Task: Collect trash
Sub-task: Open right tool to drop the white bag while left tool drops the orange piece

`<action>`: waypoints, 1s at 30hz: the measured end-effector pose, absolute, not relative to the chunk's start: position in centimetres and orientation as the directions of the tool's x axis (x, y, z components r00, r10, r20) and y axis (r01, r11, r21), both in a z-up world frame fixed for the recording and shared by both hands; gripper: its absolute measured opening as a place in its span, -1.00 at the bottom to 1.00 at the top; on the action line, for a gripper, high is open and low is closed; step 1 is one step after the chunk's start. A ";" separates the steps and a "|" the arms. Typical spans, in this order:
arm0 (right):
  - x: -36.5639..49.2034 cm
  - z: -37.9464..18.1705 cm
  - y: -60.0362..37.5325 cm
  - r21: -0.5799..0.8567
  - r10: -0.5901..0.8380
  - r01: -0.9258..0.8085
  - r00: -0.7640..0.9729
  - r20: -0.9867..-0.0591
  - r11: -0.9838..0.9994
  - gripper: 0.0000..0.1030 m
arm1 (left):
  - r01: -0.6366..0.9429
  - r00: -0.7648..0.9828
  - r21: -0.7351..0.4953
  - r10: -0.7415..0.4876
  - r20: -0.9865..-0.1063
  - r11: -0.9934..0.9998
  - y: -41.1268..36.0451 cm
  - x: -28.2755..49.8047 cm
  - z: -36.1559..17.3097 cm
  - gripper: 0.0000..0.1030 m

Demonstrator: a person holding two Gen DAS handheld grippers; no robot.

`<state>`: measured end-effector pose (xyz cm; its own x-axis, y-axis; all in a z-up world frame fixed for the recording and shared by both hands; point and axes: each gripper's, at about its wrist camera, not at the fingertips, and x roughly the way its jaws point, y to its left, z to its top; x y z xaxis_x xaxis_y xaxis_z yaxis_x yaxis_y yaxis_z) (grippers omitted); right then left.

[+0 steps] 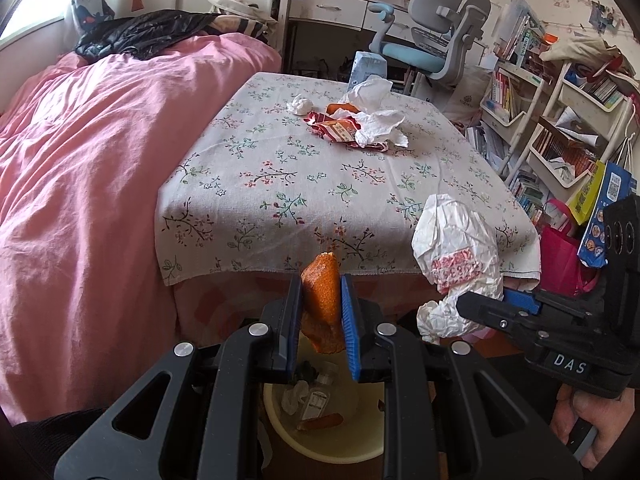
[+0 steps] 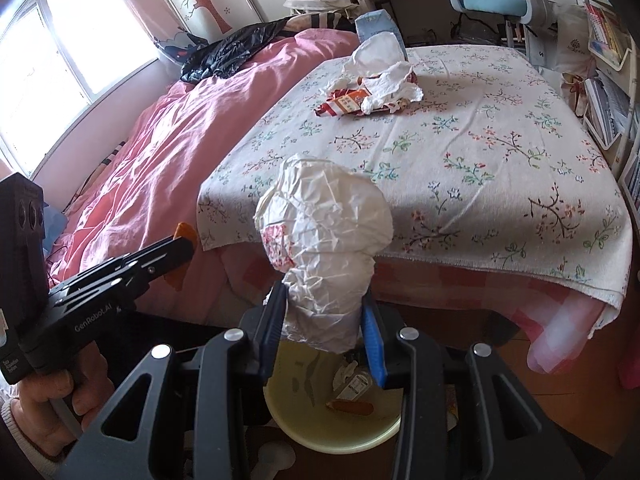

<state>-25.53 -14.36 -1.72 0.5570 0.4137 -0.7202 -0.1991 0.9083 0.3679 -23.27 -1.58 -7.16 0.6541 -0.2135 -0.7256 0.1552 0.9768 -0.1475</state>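
My left gripper (image 1: 321, 284) is shut on a piece of orange peel (image 1: 318, 304), held over a pale yellow bin (image 1: 320, 456) on the floor. My right gripper (image 2: 323, 292) is shut on a crumpled white paper bag with red print (image 2: 320, 224), also above the bin (image 2: 340, 446). Each gripper shows in the other view: the right gripper (image 1: 484, 296) with the paper bag (image 1: 456, 248), the left gripper (image 2: 184, 252) with the peel (image 2: 186, 232). On the floral-clothed table (image 1: 280, 200) lie a red wrapper (image 1: 340, 130), white tissues (image 1: 376, 120) and a small tissue ball (image 1: 300, 105).
The bin holds a small bottle (image 2: 354, 386), a tissue and an orange scrap. A pink-covered bed (image 1: 80, 180) runs along the table's left. A blue tissue box (image 1: 368, 66) stands at the table's far edge, a desk chair (image 1: 432, 36) behind it, and crowded shelves (image 1: 560, 120) at right.
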 end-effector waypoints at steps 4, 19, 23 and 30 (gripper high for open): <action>-26.1 -2.5 -14.1 0.368 0.415 -0.197 0.532 -0.738 0.909 -0.27 | 0.151 0.647 -0.148 -0.210 -0.733 0.977 -1.6 -23.7 -7.4 -0.65; -27.1 -5.4 -13.1 0.325 0.372 -0.181 0.426 -0.825 0.928 -0.06 | 0.130 0.625 -0.106 -0.165 -0.763 0.986 -1.9 -25.1 -8.6 -0.28; -27.1 -5.4 -13.6 0.329 0.368 -0.165 0.435 -0.822 0.930 0.02 | 0.121 0.628 -0.107 -0.159 -0.762 0.987 -1.8 -25.1 -8.6 -0.16; -27.0 -5.3 -13.1 0.315 0.363 -0.180 0.446 -0.818 0.932 0.06 | 0.106 0.637 -0.100 -0.145 -0.758 0.989 -1.7 -25.1 -8.5 0.06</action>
